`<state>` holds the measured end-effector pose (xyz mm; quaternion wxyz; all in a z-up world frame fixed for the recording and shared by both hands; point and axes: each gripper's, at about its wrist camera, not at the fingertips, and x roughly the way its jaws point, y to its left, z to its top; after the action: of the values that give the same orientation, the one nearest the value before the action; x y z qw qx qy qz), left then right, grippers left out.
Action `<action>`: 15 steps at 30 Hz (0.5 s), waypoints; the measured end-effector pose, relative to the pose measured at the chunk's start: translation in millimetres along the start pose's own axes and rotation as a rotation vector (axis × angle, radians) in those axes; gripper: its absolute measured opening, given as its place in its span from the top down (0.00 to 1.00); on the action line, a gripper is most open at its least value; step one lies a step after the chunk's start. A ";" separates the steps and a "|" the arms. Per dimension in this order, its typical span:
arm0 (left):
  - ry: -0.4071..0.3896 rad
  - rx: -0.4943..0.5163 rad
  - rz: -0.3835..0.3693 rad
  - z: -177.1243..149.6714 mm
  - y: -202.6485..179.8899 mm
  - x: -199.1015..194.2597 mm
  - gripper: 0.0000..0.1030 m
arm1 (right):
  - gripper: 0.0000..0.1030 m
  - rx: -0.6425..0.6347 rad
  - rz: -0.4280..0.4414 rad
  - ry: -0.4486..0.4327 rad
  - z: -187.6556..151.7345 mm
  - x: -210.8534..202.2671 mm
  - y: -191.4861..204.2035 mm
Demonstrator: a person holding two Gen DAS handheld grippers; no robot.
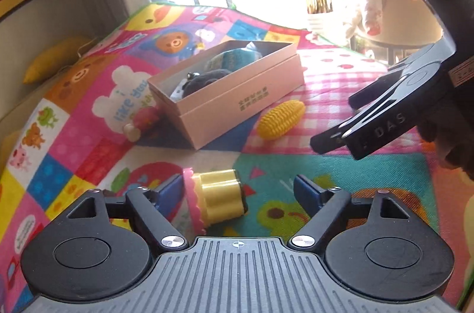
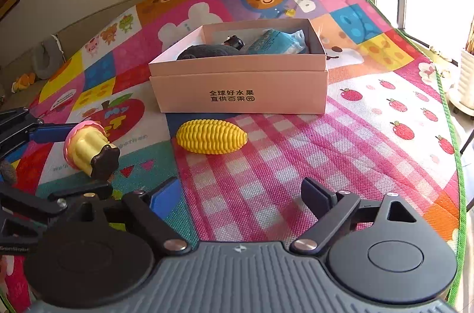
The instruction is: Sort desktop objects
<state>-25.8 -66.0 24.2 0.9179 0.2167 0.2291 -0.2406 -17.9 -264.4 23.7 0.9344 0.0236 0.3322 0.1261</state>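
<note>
Both wrist views look low and close across the play mat (image 1: 296, 165), sharing the pink box (image 2: 237, 88).

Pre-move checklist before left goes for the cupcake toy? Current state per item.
1. Left gripper jaws open: ok, wide apart.
2. Cupcake toy between the left jaws: ok, lying on its side on the mat, nearer one finger; contact with it cannot tell.
3. Right gripper empty and clear of the toy: ok, jaws open over bare mat.
4. Corn toy out of the way: ok, on the mat in front of the box, apart from the cupcake toy.
5. Box open to receive: ok, no lid on it.
6. Room left in the box: cannot tell; a dark item and a blue packet already lie inside.
</note>
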 end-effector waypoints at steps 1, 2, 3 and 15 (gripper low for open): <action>-0.006 -0.009 -0.009 0.0 0.4 -0.5 0.11 | 0.09 -0.005 0.002 -0.001 -0.7 0.5 1.3; -0.007 -0.022 -0.021 0.6 0.4 -0.9 0.09 | 0.06 -0.013 0.003 -0.001 -1.4 1.3 2.7; -0.008 -0.032 -0.029 0.7 1.7 -0.8 0.08 | 0.05 -0.020 0.006 0.000 -1.8 2.1 3.8; 0.054 -0.467 0.076 -26.0 71.8 -18.4 0.00 | 0.00 -0.130 -0.023 0.086 2.2 11.0 17.9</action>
<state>-9.5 10.3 33.7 0.9450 0.0134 0.2950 -0.1406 -12.2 -244.3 20.9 0.9203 -0.0466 0.3634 0.1375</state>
